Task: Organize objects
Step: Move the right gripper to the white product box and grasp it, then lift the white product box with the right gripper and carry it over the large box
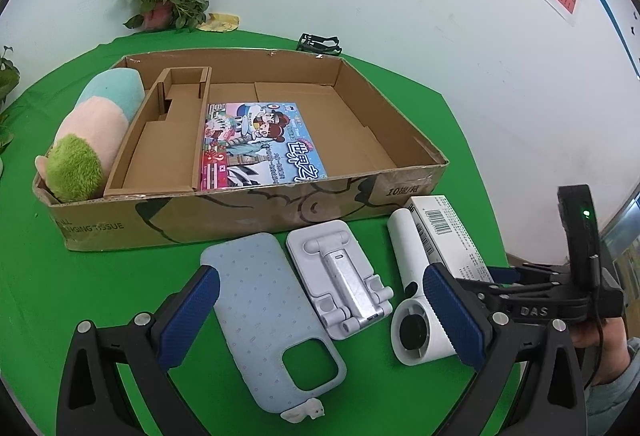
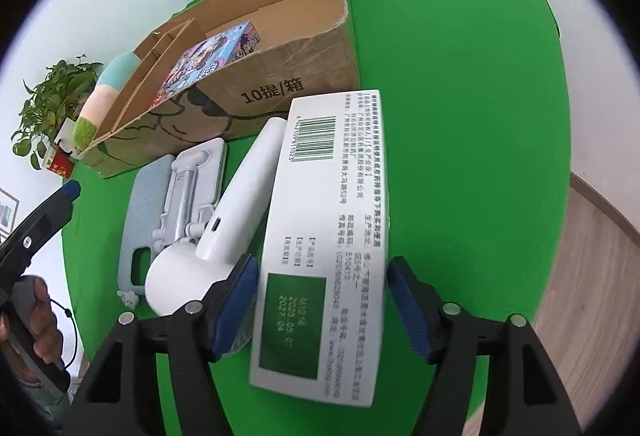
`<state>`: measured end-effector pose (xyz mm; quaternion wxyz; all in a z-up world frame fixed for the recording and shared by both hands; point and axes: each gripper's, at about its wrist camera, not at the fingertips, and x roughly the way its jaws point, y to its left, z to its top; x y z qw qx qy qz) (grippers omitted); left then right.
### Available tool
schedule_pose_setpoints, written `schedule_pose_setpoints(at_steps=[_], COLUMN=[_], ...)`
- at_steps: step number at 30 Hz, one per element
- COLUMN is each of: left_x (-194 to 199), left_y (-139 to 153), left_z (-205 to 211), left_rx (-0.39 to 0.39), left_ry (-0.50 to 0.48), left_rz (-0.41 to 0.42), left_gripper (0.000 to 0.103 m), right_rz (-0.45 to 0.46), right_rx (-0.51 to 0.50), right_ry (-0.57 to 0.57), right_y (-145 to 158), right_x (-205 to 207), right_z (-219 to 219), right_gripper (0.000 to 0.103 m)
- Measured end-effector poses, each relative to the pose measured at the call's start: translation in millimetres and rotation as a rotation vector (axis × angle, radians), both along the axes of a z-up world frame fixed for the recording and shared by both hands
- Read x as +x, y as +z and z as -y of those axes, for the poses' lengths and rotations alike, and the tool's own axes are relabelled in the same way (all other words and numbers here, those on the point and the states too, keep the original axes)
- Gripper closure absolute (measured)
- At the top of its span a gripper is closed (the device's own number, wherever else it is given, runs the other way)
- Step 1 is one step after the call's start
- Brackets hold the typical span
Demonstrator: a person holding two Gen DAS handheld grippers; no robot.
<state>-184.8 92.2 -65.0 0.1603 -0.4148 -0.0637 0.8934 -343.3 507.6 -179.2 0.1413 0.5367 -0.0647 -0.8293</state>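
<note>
Straddling the long white printed carton (image 2: 324,236), the right tool (image 2: 322,306) has its blue pads at the carton's sides (contact looks close but unconfirmed), seemingly to lift it off the green surface (image 2: 460,116) into the open brown cardboard box (image 2: 280,76) beside it. Meanwhile the left tool (image 1: 320,312) hangs wide over the pale blue phone case (image 1: 264,316), holding nothing.

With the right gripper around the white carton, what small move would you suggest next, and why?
Probably lift: the right gripper appears shut on the white carton, a pad at each long side, while it lies on the green table beside the cardboard box. Raising it slightly would clear the hand fan alongside.
</note>
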Motion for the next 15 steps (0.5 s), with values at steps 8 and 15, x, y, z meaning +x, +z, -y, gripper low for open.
schedule_pose_setpoints(at_steps=[8, 15], left_x=[2.7, 4.0], left_y=[0.1, 4.3], left_z=[6.2, 7.5], left_rx=[0.008, 0.039], left_ry=[-0.002, -0.011], left_rz=[0.0, -0.007], left_gripper=[0.001, 0.001], right_rz=[-0.032, -0.106], right_rx=[0.111, 0.084], right_ry=[0.001, -0.025], right_y=[-1.3, 29.8], right_x=[-1.1, 17.5], right_z=[11.6, 5.4], right_gripper=[0.039, 0.039])
